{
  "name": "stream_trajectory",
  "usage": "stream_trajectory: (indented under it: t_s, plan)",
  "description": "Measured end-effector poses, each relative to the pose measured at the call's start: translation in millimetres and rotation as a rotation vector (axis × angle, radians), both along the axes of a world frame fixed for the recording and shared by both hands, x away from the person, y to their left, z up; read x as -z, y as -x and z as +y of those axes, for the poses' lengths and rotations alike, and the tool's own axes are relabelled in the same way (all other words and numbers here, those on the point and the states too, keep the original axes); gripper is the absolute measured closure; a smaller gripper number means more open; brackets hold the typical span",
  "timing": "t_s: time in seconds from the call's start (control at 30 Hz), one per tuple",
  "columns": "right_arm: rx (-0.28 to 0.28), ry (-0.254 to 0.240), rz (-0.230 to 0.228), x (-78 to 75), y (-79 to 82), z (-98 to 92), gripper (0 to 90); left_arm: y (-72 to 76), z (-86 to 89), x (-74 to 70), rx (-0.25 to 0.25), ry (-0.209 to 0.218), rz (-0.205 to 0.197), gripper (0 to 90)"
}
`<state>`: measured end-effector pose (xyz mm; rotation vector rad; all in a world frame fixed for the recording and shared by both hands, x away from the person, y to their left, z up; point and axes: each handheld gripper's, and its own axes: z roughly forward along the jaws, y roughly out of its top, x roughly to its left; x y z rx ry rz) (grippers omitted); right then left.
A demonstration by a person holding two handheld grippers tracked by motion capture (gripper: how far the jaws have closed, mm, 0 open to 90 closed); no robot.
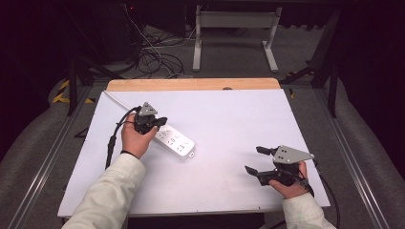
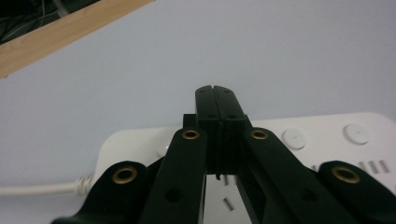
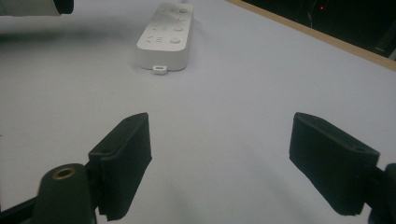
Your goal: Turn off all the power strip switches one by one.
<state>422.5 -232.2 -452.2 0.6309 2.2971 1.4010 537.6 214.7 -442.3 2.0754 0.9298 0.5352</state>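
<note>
A white power strip (image 1: 175, 141) with round buttons lies left of the table's middle, and its white cord (image 1: 116, 100) runs off to the far left corner. My left gripper (image 1: 161, 122) hovers over the strip's cord end. In the left gripper view that gripper (image 2: 218, 100) has its black jaws pressed together with nothing between them, just above the strip (image 2: 327, 135). My right gripper (image 1: 253, 159) rests at the near right, open and empty. In the right gripper view its jaws (image 3: 224, 154) stand wide apart, aimed across bare table at the strip (image 3: 166, 35).
The white table top (image 1: 229, 119) has a wooden strip (image 1: 191, 84) along its far edge. Tangled cables (image 1: 153, 59) and a white stand (image 1: 234, 21) sit on the floor beyond. A pale sleeve (image 3: 32, 5) shows in the right gripper view's top left.
</note>
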Motion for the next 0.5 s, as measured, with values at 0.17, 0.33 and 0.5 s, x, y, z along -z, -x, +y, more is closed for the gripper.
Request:
stream_trajectory:
  t_s: [0.17,0.33,0.5]
  plan:
    - [0.002,-0.002,0.002,0.1,0.2,-0.2,21.2,-6.6,15.5,9.2,-0.057,-0.028,0.027,89.6]
    - [0.002,-0.001,0.003,0.2,0.4,-0.3,21.2,-11.6,21.3,13.8,-0.074,-0.01,0.028,88.4]
    - [0.001,0.001,0.004,0.6,-0.1,-0.6,21.2,-13.7,17.8,17.4,-0.059,-0.03,0.032,89.6]
